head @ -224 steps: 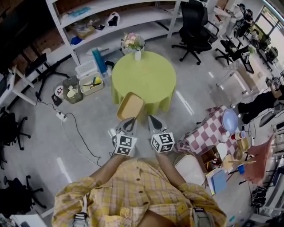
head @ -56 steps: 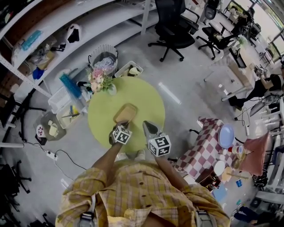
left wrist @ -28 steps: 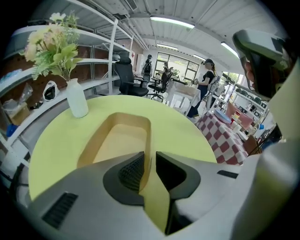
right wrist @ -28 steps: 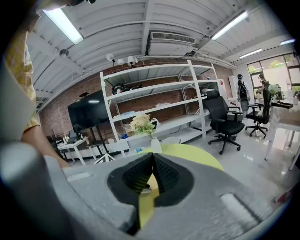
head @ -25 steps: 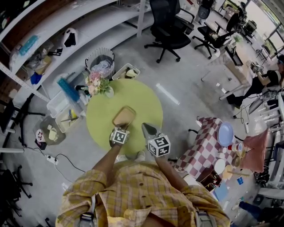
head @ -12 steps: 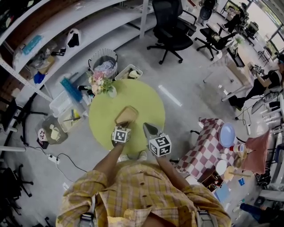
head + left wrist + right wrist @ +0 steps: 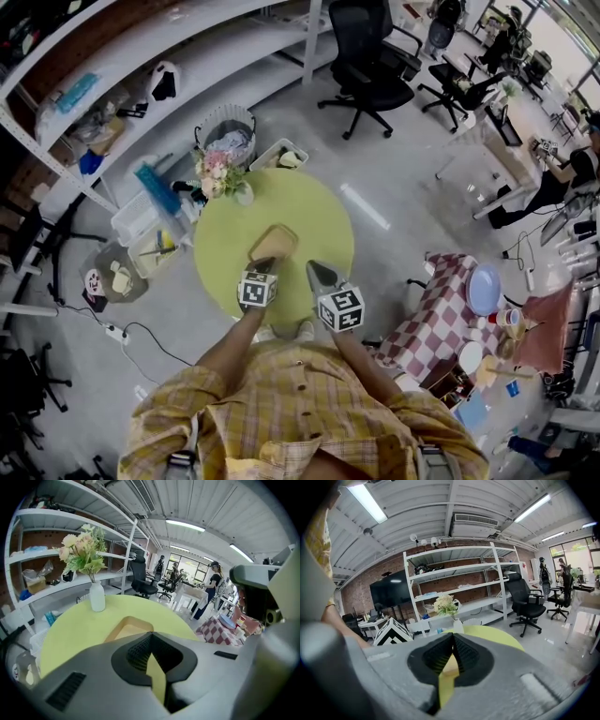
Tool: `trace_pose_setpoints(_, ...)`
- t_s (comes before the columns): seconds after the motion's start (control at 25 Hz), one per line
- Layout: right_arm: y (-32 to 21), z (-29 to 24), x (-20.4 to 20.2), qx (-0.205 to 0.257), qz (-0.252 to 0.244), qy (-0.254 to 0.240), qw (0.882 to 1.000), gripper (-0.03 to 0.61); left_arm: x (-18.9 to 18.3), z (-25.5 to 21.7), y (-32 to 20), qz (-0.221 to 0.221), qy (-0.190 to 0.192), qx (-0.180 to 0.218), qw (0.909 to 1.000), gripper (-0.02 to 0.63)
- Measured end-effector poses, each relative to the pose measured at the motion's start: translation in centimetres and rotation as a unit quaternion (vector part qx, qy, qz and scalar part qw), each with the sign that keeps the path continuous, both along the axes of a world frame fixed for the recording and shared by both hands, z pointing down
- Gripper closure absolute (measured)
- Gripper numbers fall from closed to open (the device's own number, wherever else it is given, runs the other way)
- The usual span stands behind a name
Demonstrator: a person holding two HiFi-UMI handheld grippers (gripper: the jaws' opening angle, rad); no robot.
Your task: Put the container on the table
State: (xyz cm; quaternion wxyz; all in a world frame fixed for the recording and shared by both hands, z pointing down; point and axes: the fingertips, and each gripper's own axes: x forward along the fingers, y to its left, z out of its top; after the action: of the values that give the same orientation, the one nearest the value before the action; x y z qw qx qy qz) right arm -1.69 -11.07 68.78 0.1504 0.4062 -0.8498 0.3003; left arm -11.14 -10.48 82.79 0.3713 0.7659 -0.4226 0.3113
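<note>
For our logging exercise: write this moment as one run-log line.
container | resting on green table | left gripper shut on its rim | right gripper shut, empty

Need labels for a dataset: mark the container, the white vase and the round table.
container [image 7: 273,243], head view, its tan floor.
white vase [image 7: 97,598], left gripper view, its body.
round table [image 7: 319,211], head view, bare green cloth.

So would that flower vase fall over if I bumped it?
Probably tippy: the vase is narrow, and the flowers spread wide above it. It looks smooth and hard, maybe ceramic, so it could break.
</note>
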Motion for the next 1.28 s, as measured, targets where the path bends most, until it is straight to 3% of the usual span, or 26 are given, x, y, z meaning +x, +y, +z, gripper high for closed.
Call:
trace_pose_setpoints(0.88, 0.0, -1.8, -0.7, 0.022, 0.006, -0.032, 0.999, 0.580, 1.0, -9.3, -0.4, -0.012, 0.067, 0.086, 0.9940, 0.609)
trace_pose_setpoints(1.28, 0.2, -1.9, -1.1, 0.027, 0.002, -0.038, 0.999, 0.580, 0.9, -12.6, 0.1, 0.005, 0.056, 0.147, 0.9875, 0.609)
